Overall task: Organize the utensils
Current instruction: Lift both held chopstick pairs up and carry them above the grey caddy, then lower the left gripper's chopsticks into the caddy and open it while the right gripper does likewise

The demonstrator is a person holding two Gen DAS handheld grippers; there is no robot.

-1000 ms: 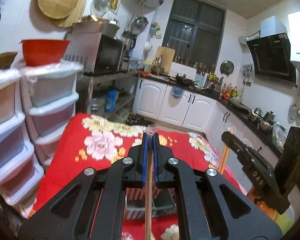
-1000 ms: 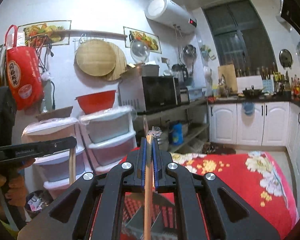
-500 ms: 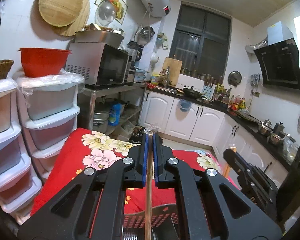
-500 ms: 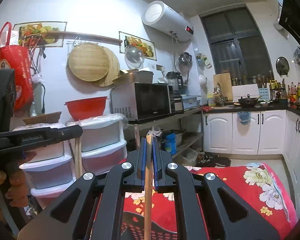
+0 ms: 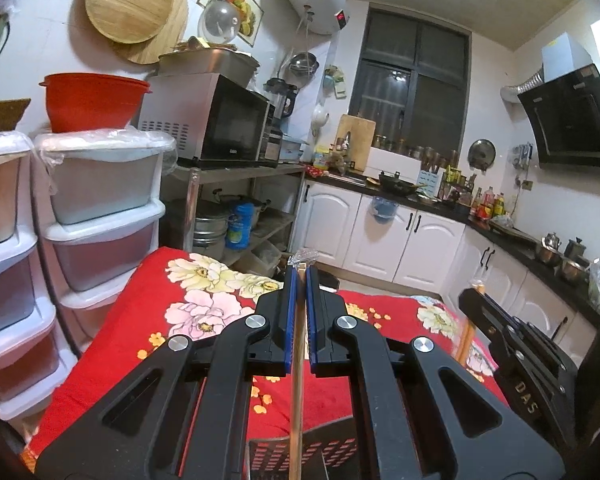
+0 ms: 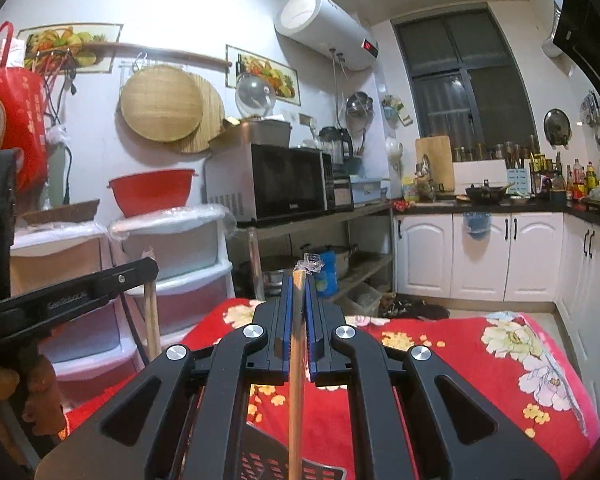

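My left gripper (image 5: pixel 300 276) is shut on a thin wooden utensil handle (image 5: pixel 298 400) that runs straight down between the blue pads, with a scrap of clear wrap at its top end. Below it is a dark perforated utensil holder (image 5: pixel 320 456). My right gripper (image 6: pixel 299 280) is shut on a like wooden handle (image 6: pixel 296 400) above the same holder (image 6: pixel 276 460). The right gripper shows at the right of the left wrist view (image 5: pixel 512 356), and the left gripper at the left of the right wrist view (image 6: pixel 68 296). The handles' lower ends are hidden.
A table with a red flowered cloth (image 5: pixel 148 336) lies below both grippers. Stacked plastic drawers (image 5: pixel 100 216) with a red bowl (image 5: pixel 92 100) stand at the left. A microwave (image 5: pixel 216 120) sits on a metal rack behind. White cabinets (image 5: pixel 400 240) line the far wall.
Both grippers have risen and tilted upward, so more of the room and less of the table shows. Each stays shut on its wooden handle.
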